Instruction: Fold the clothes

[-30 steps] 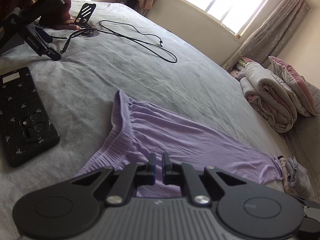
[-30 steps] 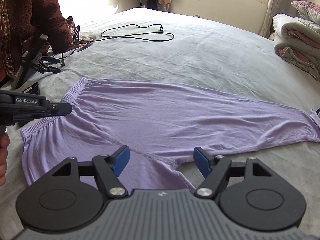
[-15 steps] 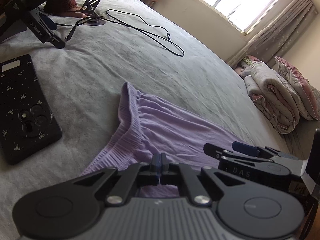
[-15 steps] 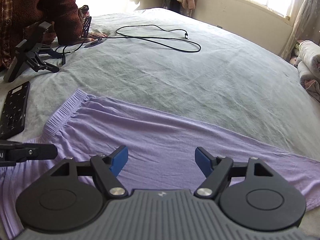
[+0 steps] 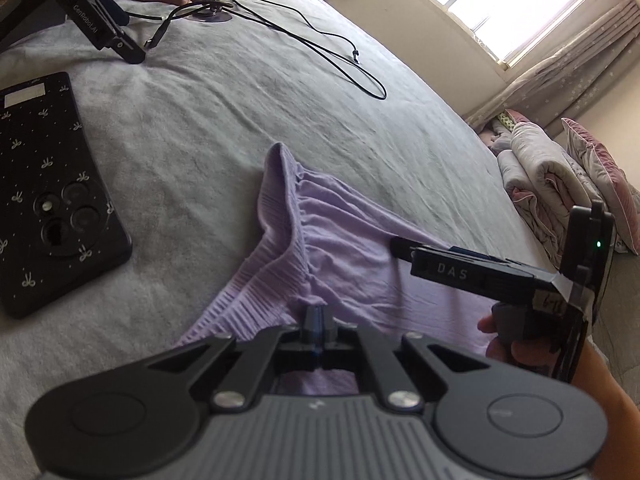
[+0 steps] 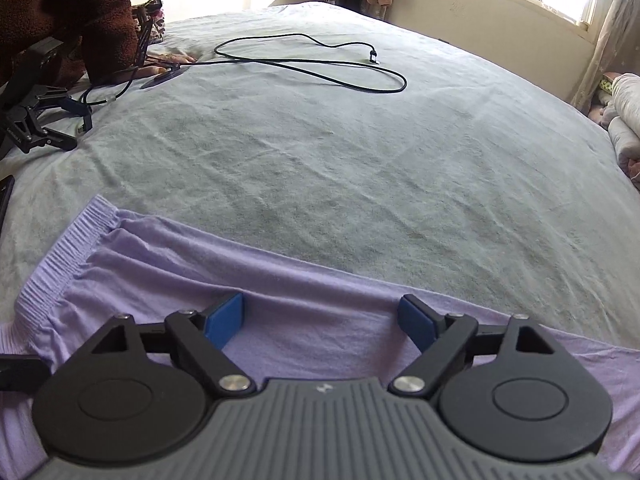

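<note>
Lilac trousers (image 5: 340,240) lie on a grey bedsheet (image 5: 248,120), ribbed waistband (image 5: 272,208) toward the left. My left gripper (image 5: 317,312) is shut on the fabric just below the waistband, and the cloth puckers up into its tips. Seen from the left wrist view, my right gripper (image 5: 408,249) reaches in from the right over the trousers, a hand behind it. In the right wrist view the trousers (image 6: 280,292) spread under my right gripper (image 6: 322,314), whose jaws are opening wide above the flat cloth; the blue pads (image 6: 224,318) press on nothing.
A black phone (image 5: 48,208) in a patterned case lies left of the waistband. A black cable (image 6: 320,68) loops on the far bed. Another black gripper (image 6: 36,120) and a person's brown sleeve (image 6: 80,12) sit at far left. Folded bedding (image 5: 552,184) is piled at right.
My left gripper closed fully on the waistband area and pulled it into a pucker. My right gripper slid left along the trousers toward the waistband and its jaws spread wider.
</note>
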### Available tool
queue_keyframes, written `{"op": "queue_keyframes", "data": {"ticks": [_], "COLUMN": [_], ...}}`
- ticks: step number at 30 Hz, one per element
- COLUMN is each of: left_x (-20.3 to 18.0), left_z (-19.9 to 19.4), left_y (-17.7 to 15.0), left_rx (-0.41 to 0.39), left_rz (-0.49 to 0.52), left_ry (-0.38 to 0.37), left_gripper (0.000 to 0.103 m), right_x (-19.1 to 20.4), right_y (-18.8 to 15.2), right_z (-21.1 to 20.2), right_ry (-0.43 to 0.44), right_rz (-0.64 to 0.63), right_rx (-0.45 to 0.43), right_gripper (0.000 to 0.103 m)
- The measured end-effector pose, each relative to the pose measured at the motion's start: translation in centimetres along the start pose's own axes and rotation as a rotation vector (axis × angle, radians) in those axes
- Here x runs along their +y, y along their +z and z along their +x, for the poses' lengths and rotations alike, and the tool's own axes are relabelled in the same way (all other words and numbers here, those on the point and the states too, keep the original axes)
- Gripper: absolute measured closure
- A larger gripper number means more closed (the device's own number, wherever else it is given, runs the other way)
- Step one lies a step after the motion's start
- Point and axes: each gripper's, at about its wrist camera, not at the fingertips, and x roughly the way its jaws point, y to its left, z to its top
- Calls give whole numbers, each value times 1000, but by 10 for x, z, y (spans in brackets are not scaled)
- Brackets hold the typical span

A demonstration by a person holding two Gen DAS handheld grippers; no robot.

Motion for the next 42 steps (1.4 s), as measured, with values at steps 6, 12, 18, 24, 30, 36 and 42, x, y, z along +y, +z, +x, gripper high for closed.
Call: {"op": "queue_keyframes", "data": {"ticks": [6,12,18,24,30,36,42], "left_x": [7,13,19,25,32,33,34], "left_z": [-1,-4,-6,-10,-16,-19,-19], "left_y": [2,5,8,10,8,6,5], "left_rx": [-2,-13,-20,-38,-50,-47,-39], "left_rz": [-49,-92,-128,-164,-177,-168,-161], "left_ry": [-3,3,1,2,6,5,0], "left_gripper": [103,103,103,103,103,103,103], "right_x": [-3,9,18,18,30,53,67], "right_y": [7,10,7,2,-15,-46,-80], "right_z": [9,-1,-25,-74,-124,-151,-140], "right_ry": [23,53,-20,-58,-34,10,55], "right_rz": [14,0,-15,-11,-3,-4,-26], "right_rx": [30,58,49,-30,-77,-52,64], "right_gripper": [21,80,103,103,103,103,103]}}
